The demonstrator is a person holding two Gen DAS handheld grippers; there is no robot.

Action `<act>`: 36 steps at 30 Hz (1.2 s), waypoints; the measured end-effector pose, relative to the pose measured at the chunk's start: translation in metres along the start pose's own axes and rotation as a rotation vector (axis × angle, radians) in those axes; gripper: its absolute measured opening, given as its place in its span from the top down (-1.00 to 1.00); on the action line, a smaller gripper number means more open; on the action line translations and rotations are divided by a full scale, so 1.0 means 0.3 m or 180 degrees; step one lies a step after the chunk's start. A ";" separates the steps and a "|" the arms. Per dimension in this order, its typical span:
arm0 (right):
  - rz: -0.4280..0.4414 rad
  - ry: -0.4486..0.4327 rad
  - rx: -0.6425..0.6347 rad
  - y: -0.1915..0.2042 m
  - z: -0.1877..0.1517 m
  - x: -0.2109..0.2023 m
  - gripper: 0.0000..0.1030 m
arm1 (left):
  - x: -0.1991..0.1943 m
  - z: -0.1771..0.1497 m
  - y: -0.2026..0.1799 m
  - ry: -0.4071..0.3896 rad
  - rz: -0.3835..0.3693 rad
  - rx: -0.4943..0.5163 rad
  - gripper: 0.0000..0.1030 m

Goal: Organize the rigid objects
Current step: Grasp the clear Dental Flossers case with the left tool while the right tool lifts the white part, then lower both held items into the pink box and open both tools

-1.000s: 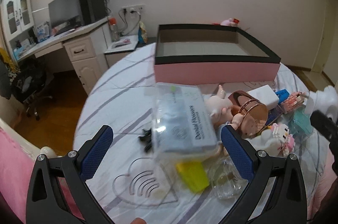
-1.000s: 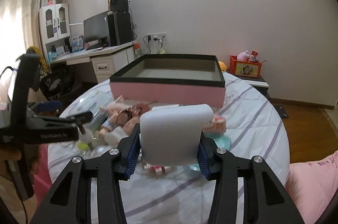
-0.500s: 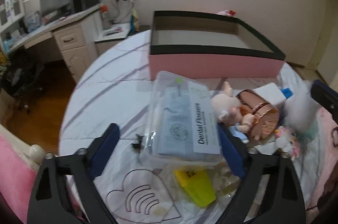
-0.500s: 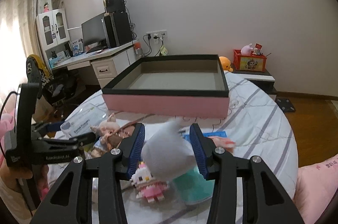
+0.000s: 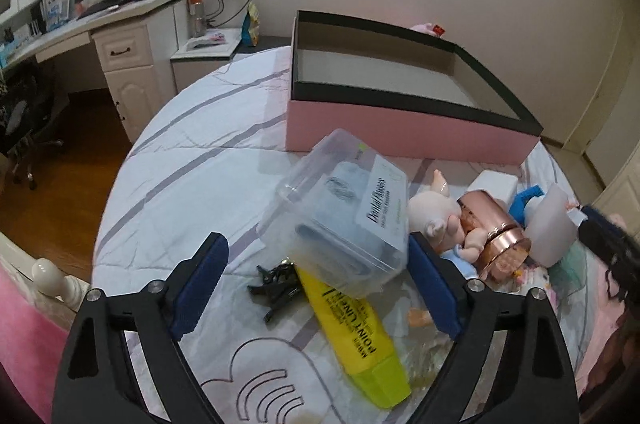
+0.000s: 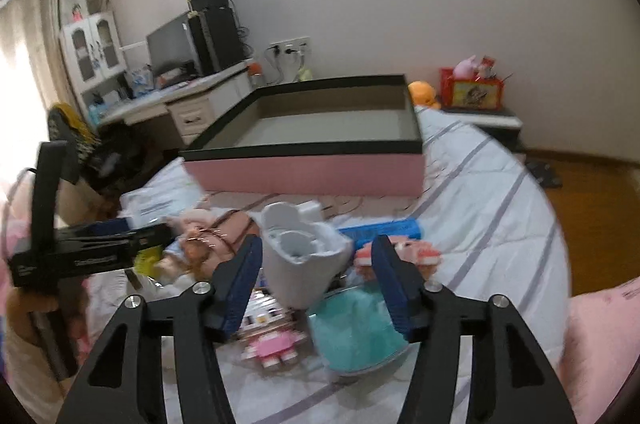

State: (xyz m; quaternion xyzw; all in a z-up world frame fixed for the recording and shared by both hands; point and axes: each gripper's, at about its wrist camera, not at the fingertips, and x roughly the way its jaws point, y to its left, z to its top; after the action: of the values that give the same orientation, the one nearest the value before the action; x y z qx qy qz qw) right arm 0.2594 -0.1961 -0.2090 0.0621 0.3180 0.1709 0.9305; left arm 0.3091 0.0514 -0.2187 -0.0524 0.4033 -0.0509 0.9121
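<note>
A clear dental-flosser box [image 5: 344, 212] lies tilted on a yellow highlighter [image 5: 352, 324], between the pads of my left gripper [image 5: 316, 244]. Its jaws are opening; the left pad stands clear of the box and the right pad is at its corner. My right gripper [image 6: 316, 244] is opening too. A white hollow plastic piece [image 6: 300, 264] leans tipped between its pads, with a gap on the right side. That piece [image 5: 548, 228] rests on the pile beside a rose-gold tin [image 5: 496, 236]. The pink box with a black rim [image 5: 400, 128] [image 6: 304, 172] stands open behind the pile.
A doll [image 5: 432, 216], a black clip [image 5: 276, 288], a teal container [image 6: 356, 328], a pink block figure [image 6: 272, 348] and a blue item [image 6: 380, 230] crowd the striped bedsheet [image 5: 192, 160]. A desk [image 5: 120, 48] and wooden floor lie to the left, and a pink pillow [image 6: 600, 344] to the right.
The left jaws narrowed around the flosser box, then widened, and the box turned and tilted. The right gripper lowered the white piece to the pile and opened; the piece tipped over.
</note>
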 end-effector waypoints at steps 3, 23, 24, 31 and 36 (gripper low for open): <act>0.0013 0.0043 -0.0015 0.006 -0.004 0.042 -0.18 | 0.025 0.013 -0.011 0.0036 0.0101 0.0078 -0.71; 0.0117 0.0293 -0.0026 0.034 -0.001 0.141 -0.12 | 0.073 0.079 -0.031 -0.0120 -0.0012 0.0446 -0.18; 0.0112 0.0292 -0.0043 0.037 0.001 0.139 -0.11 | 0.062 0.080 -0.030 -0.0140 -0.0047 0.0435 -0.18; 0.0084 0.0142 -0.0126 0.058 0.043 0.107 -0.11 | -0.039 0.099 -0.044 -0.0325 -0.0172 0.0434 -0.18; 0.0046 0.0039 -0.0208 0.070 0.115 0.100 -0.11 | -0.062 0.150 -0.087 -0.0401 -0.0216 0.0477 -0.19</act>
State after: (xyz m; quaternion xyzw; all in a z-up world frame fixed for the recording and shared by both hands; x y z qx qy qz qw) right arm 0.2970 -0.1659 -0.1942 0.0330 0.3174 0.1883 0.9288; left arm 0.3288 0.0304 -0.1714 -0.0008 0.3382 -0.1083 0.9348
